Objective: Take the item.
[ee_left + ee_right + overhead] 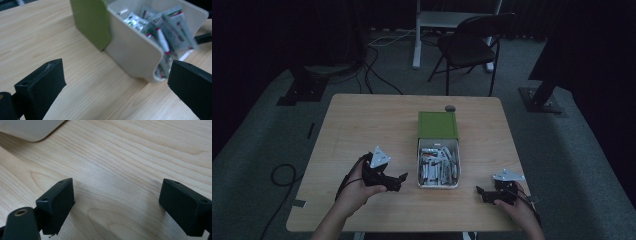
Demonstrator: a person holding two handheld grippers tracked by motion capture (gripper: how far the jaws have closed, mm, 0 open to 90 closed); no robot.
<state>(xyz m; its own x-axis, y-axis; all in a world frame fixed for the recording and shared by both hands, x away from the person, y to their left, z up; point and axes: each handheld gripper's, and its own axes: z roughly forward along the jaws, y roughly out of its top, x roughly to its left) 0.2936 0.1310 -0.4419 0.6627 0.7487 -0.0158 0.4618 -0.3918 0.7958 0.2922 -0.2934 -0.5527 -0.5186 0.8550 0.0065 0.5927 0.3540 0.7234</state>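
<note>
Both sets of fingers gape empty beside the white box on the bench. Its sachets look light, floppy, slippery; I'd pinch one by its sealed edge.

Folding chair beyond wooden table

Sachets blurred (print unreadable).
</note>
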